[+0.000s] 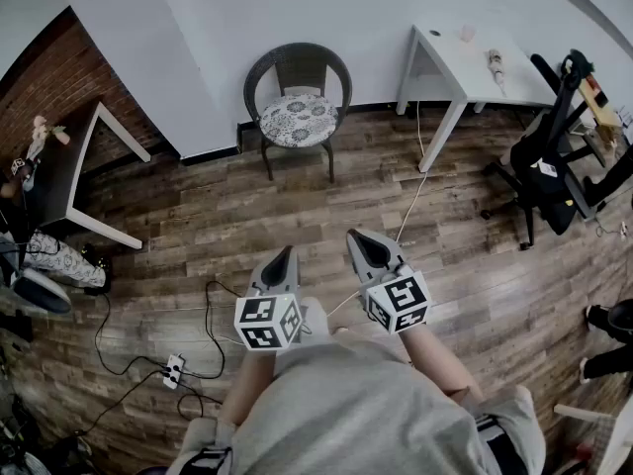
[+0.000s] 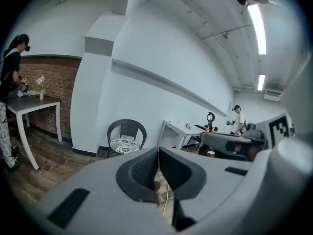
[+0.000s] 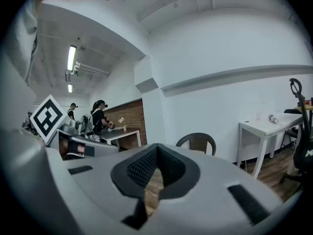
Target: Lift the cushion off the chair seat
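Observation:
A round patterned cushion lies on the seat of a dark wicker chair against the white wall. The cushion and chair show far off in the left gripper view; the right gripper view shows only the chair's back. My left gripper and right gripper are held side by side in front of me, well short of the chair, over the wooden floor. Both are shut with nothing between the jaws.
A white table stands right of the chair, a black office chair farther right. At the left are a dark table and a person. Cables and a power strip lie on the floor near my feet.

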